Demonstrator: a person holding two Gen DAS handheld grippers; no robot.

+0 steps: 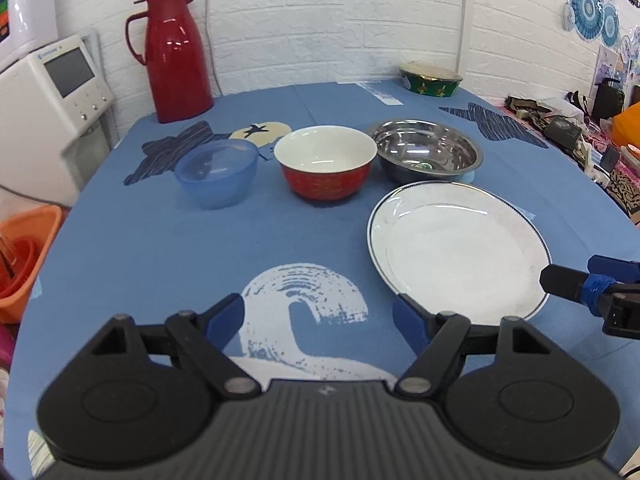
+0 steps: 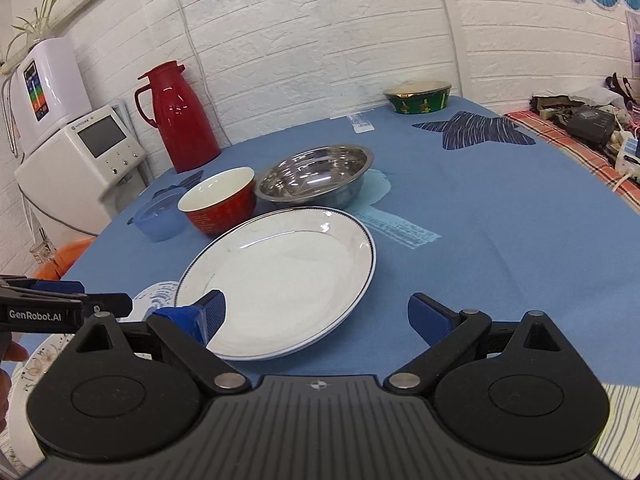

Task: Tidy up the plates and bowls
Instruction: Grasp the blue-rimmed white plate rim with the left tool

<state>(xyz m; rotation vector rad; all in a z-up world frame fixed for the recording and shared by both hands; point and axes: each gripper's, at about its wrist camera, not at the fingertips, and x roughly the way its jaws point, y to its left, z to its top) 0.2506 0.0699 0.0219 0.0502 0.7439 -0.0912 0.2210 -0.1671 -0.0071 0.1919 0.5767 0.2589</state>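
White plate [image 2: 288, 276] just ahead, between open right tongs [image 2: 316, 320].

You have a red thermos jug [image 1: 176, 54] standing upright at the far left of the desk [image 1: 160, 240], close to the white brick wall [image 1: 320, 8]. The desk carries a blue cloth printed with dark star shapes [image 2: 476, 130] and a white wave motif [image 1: 308, 296]. Left of the desk you see a white appliance with a grey screen [image 1: 60, 80], and behind it in the right wrist view a white dispenser [image 2: 44, 80] topped by a green plant [image 2: 40, 16]. An orange tub [image 1: 24, 256] sits low at the left. Blue paper fans [image 1: 592, 8] hang on the right-hand wall, above a cluttered side surface [image 2: 580, 124].
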